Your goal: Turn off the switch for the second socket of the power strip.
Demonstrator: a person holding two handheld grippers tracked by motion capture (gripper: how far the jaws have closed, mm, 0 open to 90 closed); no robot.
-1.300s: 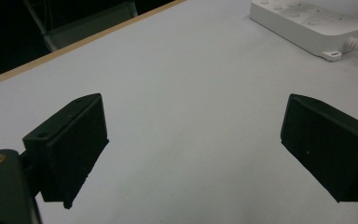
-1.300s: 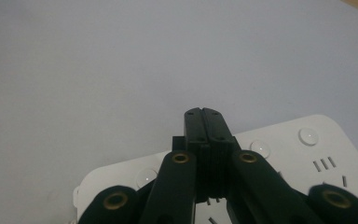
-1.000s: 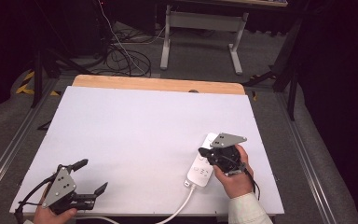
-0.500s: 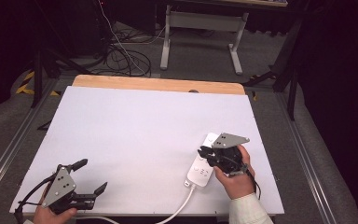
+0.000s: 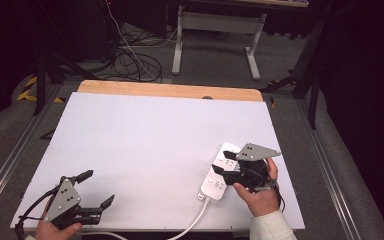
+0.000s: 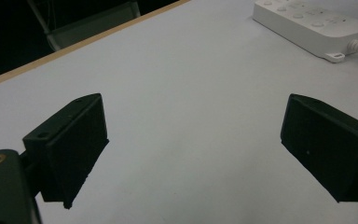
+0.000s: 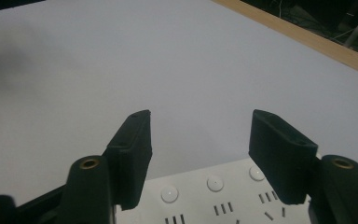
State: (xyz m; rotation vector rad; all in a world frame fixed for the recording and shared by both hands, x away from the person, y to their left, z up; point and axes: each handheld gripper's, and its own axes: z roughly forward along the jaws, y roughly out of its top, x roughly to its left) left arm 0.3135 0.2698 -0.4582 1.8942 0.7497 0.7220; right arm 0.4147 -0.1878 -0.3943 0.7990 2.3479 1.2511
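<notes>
Left gripper (image 5: 94, 189): jaws spread wide, nothing between them, low at the near-left corner of the white tabletop (image 5: 150, 140).
Right gripper (image 5: 223, 162): jaws parted and empty, poised over the power strip (image 5: 221, 171), hand (image 5: 257, 195) behind it.
Power strip: white, lying flat near the right edge, round buttons and sockets facing up.
Cord (image 5: 192, 225): white, trailing off the near edge.

Table: white top (image 5: 155, 145), wood strip (image 5: 170, 91) along far edge.
Floor: grey carpet (image 5: 290, 65), metal rails (image 5: 10, 165) both sides of table.
Furniture: grey metal stand (image 5: 217, 22) w/ two legs, beyond table.
Cables: black tangle (image 5: 135, 62) on floor, far left.
Tape: yellow/black hazard strip (image 5: 27, 90), left.
Light: room dark at edges, table top bright.
</notes>
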